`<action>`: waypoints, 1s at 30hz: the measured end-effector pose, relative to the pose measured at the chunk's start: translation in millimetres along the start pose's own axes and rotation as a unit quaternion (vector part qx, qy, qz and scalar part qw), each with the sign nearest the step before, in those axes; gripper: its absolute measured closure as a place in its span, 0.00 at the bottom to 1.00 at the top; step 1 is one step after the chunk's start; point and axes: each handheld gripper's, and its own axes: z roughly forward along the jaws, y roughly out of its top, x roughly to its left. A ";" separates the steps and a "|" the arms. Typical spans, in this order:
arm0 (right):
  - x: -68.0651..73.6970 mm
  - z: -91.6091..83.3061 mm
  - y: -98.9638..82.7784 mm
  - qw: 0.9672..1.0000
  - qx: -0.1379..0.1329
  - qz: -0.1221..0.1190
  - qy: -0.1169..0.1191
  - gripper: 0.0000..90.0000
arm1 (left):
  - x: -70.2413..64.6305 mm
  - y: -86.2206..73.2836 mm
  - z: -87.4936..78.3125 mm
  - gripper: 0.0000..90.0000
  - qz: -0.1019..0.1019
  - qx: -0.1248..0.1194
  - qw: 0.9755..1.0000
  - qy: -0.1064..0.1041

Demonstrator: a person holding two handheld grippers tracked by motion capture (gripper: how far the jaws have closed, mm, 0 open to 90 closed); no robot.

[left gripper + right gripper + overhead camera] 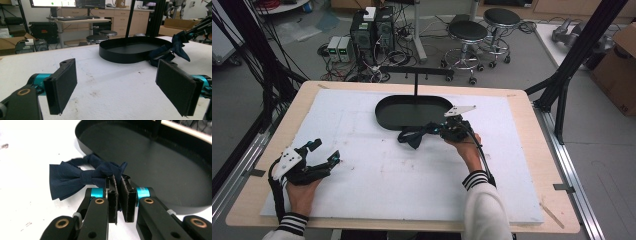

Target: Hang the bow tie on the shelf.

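Note:
A dark navy bow tie (72, 176) hangs just above the white mat beside the near rim of a black oval tray (160, 167). My right gripper (119, 195) is shut on one end of the bow tie (414, 136). In the high view the right gripper (447, 131) sits just in front of the tray (384, 116). My left gripper (319, 152) rests at the left of the mat, wide open with nothing between its pads (62, 85). From the left gripper view the bow tie (175, 47) hangs at the tray's (120, 53) right edge.
A thin black post (416, 85) rises from the tray with a crossbar on top. The white mat (377, 175) covers a wooden table (532, 130). Beyond the table are stools (467, 35), computer boxes (372, 30) and cables on the floor.

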 end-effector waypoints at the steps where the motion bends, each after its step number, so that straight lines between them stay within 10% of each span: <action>1: 0.8 -1.2 0.8 1.000 -0.004 -0.003 0.001 0.95 | -0.1 0.0 0.1 0.20 0.000 0.000 1.000 0.000; 30: 9.1 -39.8 32.3 0.987 -0.150 -0.036 -0.036 0.95 | 0.0 0.0 0.1 0.20 -0.001 0.000 1.000 0.000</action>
